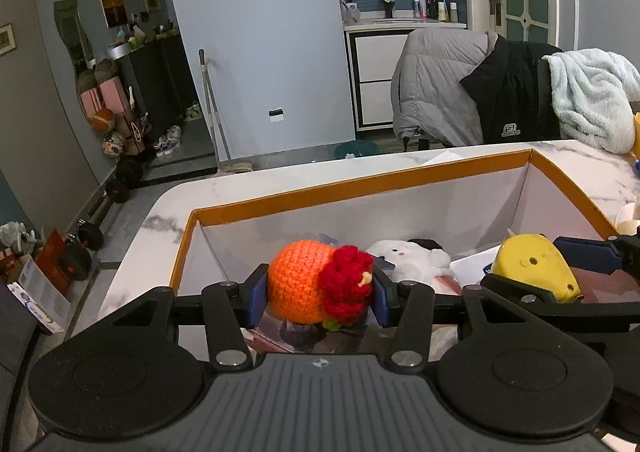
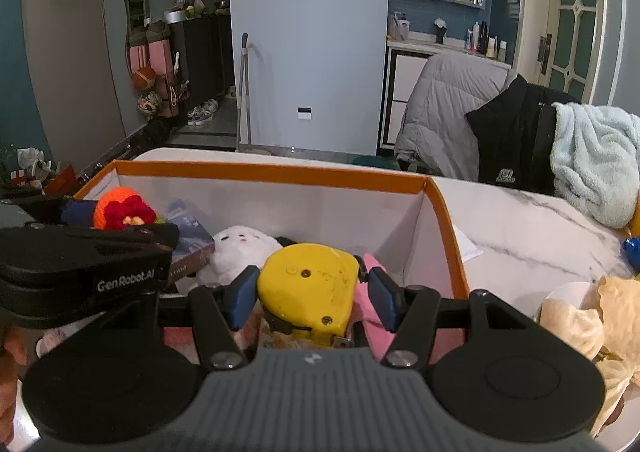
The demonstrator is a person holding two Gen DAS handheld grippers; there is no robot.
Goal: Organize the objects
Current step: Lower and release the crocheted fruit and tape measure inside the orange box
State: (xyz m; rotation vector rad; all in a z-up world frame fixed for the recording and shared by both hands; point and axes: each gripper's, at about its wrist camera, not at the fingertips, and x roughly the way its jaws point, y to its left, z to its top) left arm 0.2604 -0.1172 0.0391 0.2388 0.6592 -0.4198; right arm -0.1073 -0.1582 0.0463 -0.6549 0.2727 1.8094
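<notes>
My left gripper [image 1: 318, 294] is shut on an orange crocheted ball with a red flower [image 1: 304, 280], held over the left part of the orange-rimmed box [image 1: 360, 181]. My right gripper [image 2: 310, 290] is shut on a yellow tape measure [image 2: 308, 284], held over the right part of the same box [image 2: 272, 171]. Each gripper shows in the other's view: the tape measure [image 1: 534, 272] at right, the crocheted ball [image 2: 122, 209] at left. Inside the box lie a white plush toy [image 2: 240, 248], a book [image 2: 188, 236] and something pink [image 2: 380, 316].
The box stands on a white marble table [image 2: 520, 219]. A light blue towel [image 2: 596, 155] and jackets [image 1: 460, 87] hang on chairs behind. Crumpled beige things and a white dish [image 2: 576, 316] lie right of the box. A paper sheet [image 2: 468, 246] lies beside it.
</notes>
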